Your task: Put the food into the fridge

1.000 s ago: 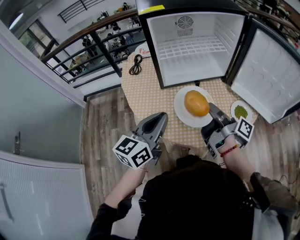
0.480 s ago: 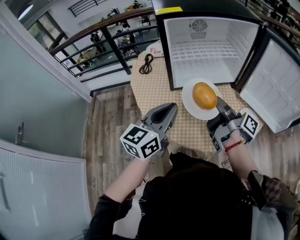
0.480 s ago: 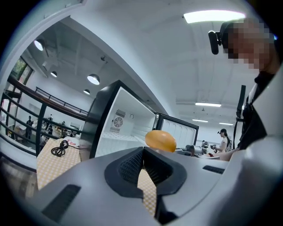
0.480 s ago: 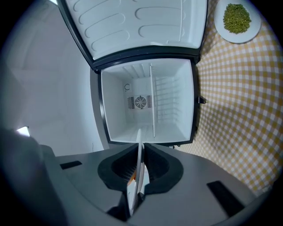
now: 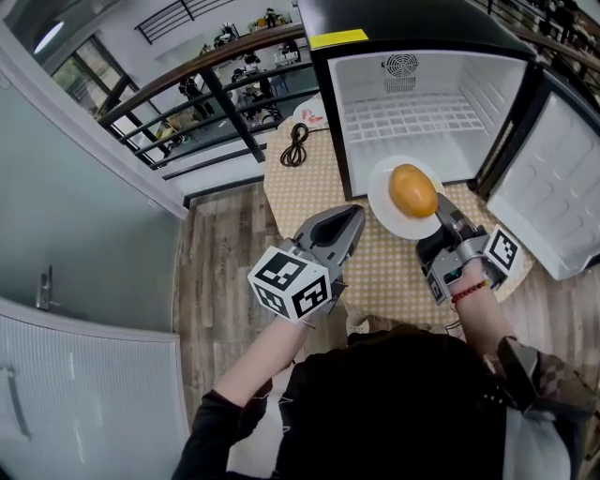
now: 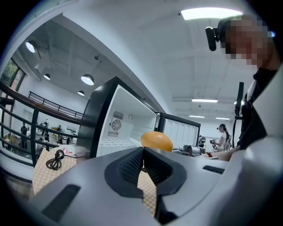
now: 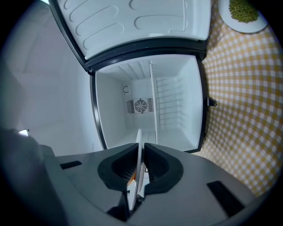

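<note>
The counter [image 5: 314,187] occupies the centre of the head view and carries a yellow-checked cover. An open fridge [image 5: 412,103] stands on its far end, at upper centre. A coiled black cable [image 5: 297,147] lies left of the fridge, with a small plate [image 5: 310,113] just above it. A dish [image 7: 242,13] of green food rests at the upper right of the right gripper view.
</note>
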A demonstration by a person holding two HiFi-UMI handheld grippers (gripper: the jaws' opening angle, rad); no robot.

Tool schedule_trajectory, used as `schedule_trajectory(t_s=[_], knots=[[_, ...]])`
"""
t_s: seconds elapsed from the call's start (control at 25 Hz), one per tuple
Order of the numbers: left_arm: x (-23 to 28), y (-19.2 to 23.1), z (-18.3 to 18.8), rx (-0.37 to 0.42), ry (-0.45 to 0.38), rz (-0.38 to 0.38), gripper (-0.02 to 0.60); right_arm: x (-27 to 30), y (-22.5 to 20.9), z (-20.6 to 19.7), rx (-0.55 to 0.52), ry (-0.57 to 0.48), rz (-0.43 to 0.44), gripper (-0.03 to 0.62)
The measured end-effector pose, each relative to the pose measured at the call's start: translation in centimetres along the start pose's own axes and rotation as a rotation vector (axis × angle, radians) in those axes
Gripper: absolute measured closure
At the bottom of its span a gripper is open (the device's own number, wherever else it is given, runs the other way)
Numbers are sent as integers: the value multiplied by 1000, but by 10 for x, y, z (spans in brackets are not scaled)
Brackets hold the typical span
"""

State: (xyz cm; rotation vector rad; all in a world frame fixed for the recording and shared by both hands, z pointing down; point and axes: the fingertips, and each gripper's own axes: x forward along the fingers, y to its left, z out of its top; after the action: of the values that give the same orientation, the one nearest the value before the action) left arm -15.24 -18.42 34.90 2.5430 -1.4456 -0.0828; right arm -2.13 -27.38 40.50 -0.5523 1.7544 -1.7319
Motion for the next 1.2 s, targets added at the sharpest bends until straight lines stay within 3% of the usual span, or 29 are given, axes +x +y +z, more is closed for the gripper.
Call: schedule_trajectory(t_s=[0.32, 0.8, 1.2], knots=[[12, 34, 5, -33, 22, 4, 569, 32, -1, 22, -3, -59, 22, 565], [50, 38, -12, -21, 108, -145, 569, 79, 0, 52, -28, -147, 45, 565], [48, 80, -26, -73, 126, -154, 569, 124, -18, 69, -56, -199, 33, 565]])
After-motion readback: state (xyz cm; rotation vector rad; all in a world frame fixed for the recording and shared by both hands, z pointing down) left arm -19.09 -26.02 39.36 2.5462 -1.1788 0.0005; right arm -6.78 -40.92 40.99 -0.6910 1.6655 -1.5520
